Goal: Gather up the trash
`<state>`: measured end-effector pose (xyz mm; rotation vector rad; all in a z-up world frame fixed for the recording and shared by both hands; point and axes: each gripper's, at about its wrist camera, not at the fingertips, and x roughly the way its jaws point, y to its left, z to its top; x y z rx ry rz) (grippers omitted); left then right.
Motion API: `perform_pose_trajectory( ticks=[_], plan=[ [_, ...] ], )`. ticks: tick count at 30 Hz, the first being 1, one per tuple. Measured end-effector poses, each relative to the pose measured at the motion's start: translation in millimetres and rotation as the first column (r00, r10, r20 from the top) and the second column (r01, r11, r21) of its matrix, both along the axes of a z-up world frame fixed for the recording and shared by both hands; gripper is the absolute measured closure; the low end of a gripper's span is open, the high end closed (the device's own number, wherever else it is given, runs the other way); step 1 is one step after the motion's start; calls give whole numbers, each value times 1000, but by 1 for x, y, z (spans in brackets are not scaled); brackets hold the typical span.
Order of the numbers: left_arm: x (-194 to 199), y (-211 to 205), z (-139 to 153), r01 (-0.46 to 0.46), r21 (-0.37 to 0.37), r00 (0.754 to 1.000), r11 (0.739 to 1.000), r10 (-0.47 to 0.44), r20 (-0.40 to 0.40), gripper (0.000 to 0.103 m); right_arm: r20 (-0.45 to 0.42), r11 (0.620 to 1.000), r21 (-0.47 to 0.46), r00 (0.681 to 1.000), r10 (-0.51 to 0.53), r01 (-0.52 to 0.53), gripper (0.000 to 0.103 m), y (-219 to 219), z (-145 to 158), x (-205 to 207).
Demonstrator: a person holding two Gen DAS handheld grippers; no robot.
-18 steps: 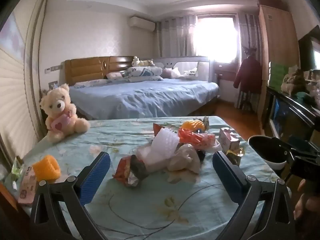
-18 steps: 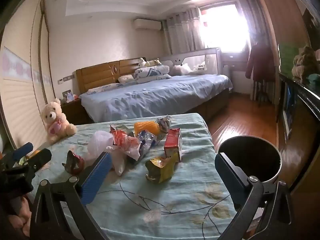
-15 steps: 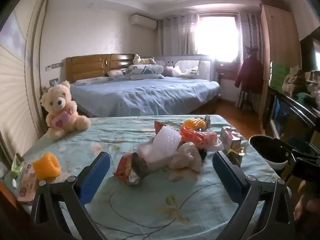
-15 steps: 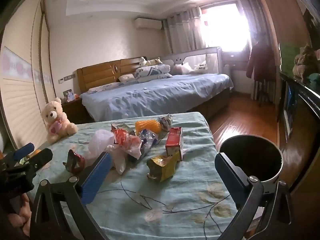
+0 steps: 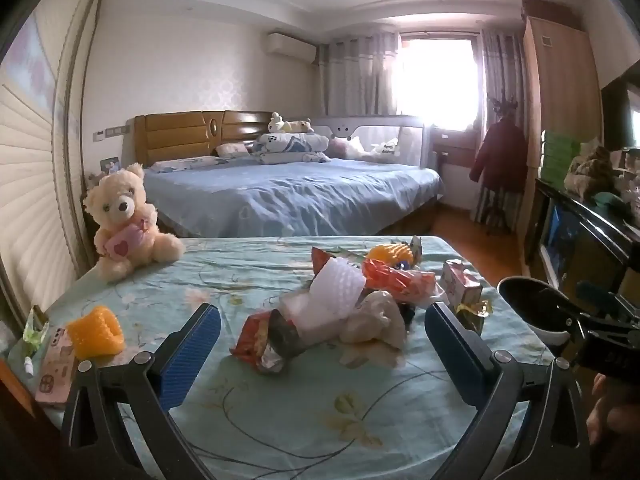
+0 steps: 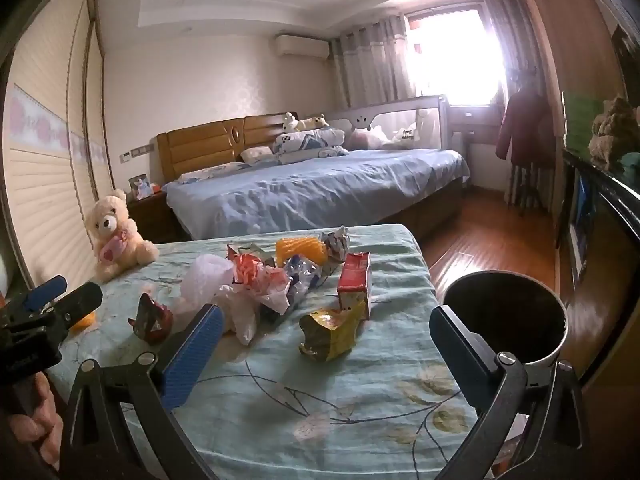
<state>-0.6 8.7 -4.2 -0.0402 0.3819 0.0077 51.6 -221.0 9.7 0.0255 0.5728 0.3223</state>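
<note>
Trash pile point(image 5: 344, 312) ahead between spread left fingers point(image 5: 192, 344), untouched.

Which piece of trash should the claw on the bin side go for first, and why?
Probably the right claw should dip onto the yellow wrapper. It lies straight ahead between the open jaws, apart from the heap, and the bin stands just beside the table edge, so the carry looks short.

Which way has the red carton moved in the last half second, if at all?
No. The red carton stands upright in the same spot, just behind the yellow wrapper and left of the black bin, as before.
</note>
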Motion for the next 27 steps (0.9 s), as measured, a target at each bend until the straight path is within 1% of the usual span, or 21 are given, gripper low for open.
perform_pose_trajectory(
  ticks=[27],
  plan=[
    [8,-4,3,15,2,1000,1000,-15,-23,1,-20,1000,0,1000,6,-6,0,2,-3,2]
  ],
)
